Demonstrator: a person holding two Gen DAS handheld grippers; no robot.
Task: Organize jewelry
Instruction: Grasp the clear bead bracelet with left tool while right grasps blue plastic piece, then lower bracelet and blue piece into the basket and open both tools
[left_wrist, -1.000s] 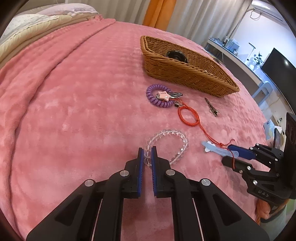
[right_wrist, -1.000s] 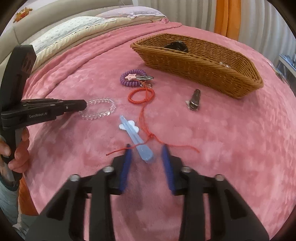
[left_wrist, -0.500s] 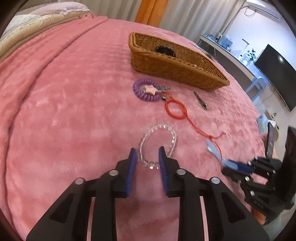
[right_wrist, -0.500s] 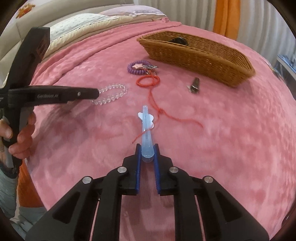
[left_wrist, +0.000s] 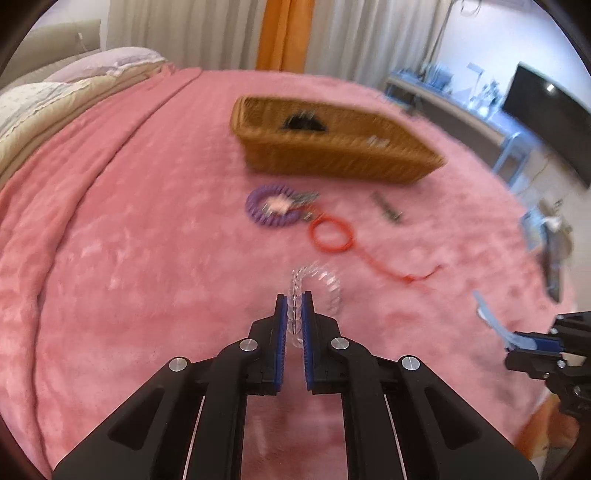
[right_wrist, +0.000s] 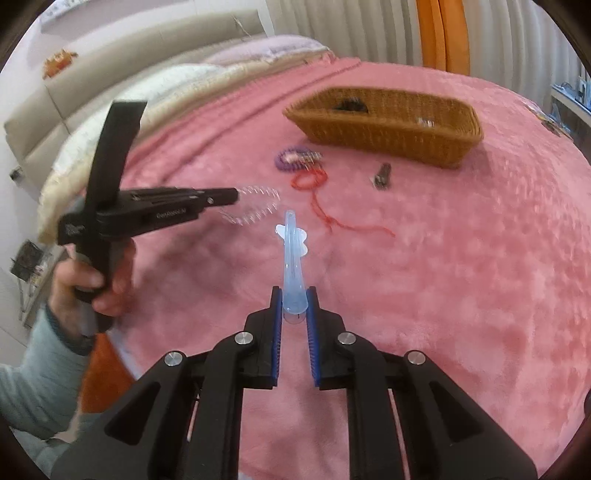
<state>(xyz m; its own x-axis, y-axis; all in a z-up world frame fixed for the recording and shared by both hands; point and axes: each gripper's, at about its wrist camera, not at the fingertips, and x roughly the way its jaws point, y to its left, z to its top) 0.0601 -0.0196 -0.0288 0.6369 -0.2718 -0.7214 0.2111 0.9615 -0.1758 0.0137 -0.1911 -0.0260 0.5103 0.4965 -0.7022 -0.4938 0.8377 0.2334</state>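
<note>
As seen from the left wrist, found the left gripper pressed nearly together on a few beads of the clear bead bracelet, with the rest of the loop hanging free past the tips, near the middle of the pink blanket. Judged a slip likely: round, smooth beads between flat pads, apt to roll out under a quick swing. Could not tell, through the blur, of any contact between loop and blanket. Made out the wicker basket at the far side, with a dark thing inside, too smeared to name. Between basket and bracelet, noted a purple coil wristband, a red cord and a small metal clip, all apart from both tools. At the right edge, caught only part of the right gripper, cut off by the frame.

As seen from the right wrist, found that gripper pinching the near end of a light blue hair clip, pointed away and raised off the blanket. Feared pivoting or dropping, given a hold on one end only. Feared also a bump between the two tools if brought to the basket together. To the left, saw the left gripper side-on, gripped by a hand; could not see its pads from there, and made out the bracelet only as a faint streak. Could not identify a small glinting thing in the basket's right end.
</note>
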